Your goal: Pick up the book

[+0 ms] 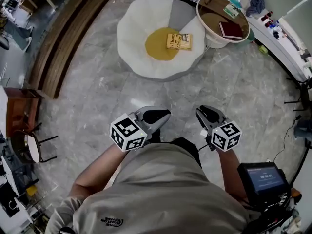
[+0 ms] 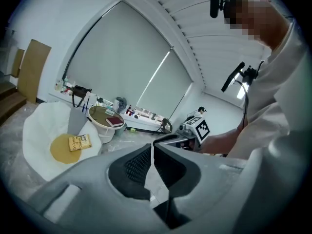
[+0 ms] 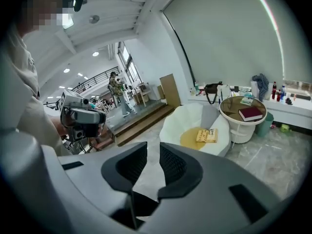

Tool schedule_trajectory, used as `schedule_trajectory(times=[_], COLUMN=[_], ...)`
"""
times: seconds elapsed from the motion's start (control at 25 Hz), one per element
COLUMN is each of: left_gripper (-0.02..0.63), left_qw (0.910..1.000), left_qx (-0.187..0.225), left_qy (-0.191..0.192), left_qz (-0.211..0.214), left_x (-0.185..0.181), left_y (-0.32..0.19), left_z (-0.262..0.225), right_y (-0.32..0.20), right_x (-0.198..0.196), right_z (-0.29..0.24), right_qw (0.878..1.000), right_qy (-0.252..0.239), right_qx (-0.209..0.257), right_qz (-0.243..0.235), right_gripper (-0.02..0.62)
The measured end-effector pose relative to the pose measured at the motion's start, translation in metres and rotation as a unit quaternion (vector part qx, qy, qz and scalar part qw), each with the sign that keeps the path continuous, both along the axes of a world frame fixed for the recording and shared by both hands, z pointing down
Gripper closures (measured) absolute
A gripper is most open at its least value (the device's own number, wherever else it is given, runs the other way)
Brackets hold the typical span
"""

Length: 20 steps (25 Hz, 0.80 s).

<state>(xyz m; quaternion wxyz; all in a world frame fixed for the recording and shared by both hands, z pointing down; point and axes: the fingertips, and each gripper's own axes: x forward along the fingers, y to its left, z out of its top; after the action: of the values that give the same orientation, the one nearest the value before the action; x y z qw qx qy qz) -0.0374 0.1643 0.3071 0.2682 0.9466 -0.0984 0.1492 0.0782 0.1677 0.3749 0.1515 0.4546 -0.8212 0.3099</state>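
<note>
White egg-shaped floor seat (image 1: 139, 33), round side table (image 1: 214, 39) just beside its right edge. Well short of both, left gripper (image 2: 152, 149) pressed together, right gripper (image 3: 153, 149) slightly spread, nothing between the jaws. Yellow book (image 1: 179, 41) flat at right edge of seat's yolk-coloured centre; red book (image 1: 230, 29) near tabletop's right edge.

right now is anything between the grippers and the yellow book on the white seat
Nothing visible does. Only floor lies between the left gripper, the right gripper and the yellow book on the white seat. The round table stands aside.
</note>
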Motion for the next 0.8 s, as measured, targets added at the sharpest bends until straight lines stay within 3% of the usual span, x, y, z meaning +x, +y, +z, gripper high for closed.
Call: schedule_trajectory(times=[0.28, 0.48, 0.8], left_gripper=[0.597, 0.597, 0.597], left_qw=[0.9984, 0.9984, 0.9948], left_qx=[-0.023, -0.033, -0.079], left_qy=[-0.022, -0.034, -0.060], left_qz=[0.048, 0.031, -0.021], left_x=[-0.002, 0.009, 0.082], left_y=[-0.094, -0.114, -0.229], left_z=[0.030, 0.030, 0.090], right_y=[-0.112, -0.152, -0.300], right_x=[0.016, 0.040, 0.106], right_z=[0.046, 0.081, 0.217], right_qw=[0.998, 0.996, 0.989], right_qy=[-0.027, -0.047, -0.086], right_qx=[-0.030, -0.057, -0.119], right_qz=[0.050, 0.055, 0.035], right_gripper=[0.503, 0.492, 0.460])
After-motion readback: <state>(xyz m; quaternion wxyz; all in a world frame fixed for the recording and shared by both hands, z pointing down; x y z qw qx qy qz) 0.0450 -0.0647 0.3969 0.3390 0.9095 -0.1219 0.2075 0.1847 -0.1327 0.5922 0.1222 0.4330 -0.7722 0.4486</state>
